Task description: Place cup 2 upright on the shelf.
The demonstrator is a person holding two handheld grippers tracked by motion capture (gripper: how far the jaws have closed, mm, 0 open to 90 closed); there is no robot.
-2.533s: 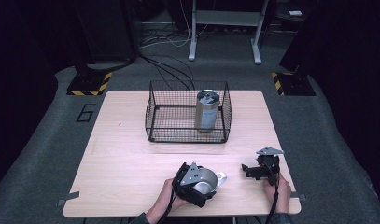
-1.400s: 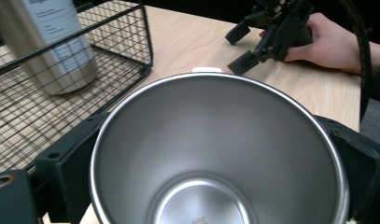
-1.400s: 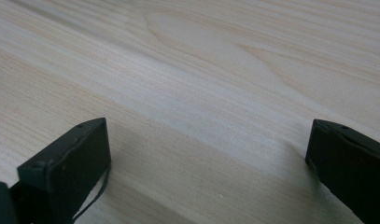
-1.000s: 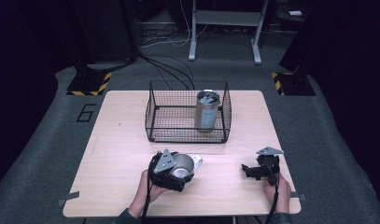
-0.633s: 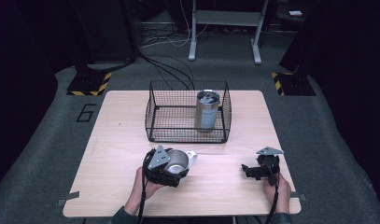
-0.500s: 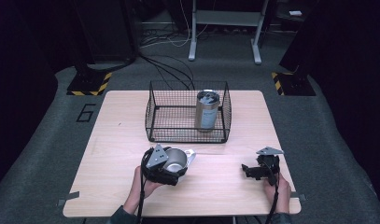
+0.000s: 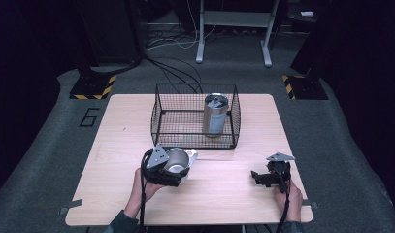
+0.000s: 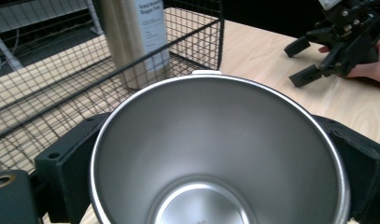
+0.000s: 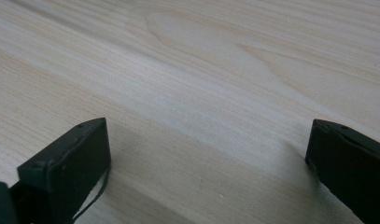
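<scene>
Left hand-held gripper [image 7: 172, 167] pinches a steel cup [image 7: 177, 161] by its outer wall, one black jaw on each side, held just in front of the wire basket [image 7: 161, 121]. Step in hand, as I judge it: carrying the cup toward the basket, where a tall steel tumbler [image 7: 216, 114] stands upright at the right end. Next move probably calls for lifting the cup over the near rim and setting it in the free left part, clear of the tumbler. Right hand-held gripper [image 7: 269, 175] rests on the desk [image 7: 112, 141] well apart, jaws spread, nothing between them. Cup: brushed metal, smooth, tapering to a round base. Basket: thin black mesh, rectangular. Desk: pale wood grain, matte.
</scene>
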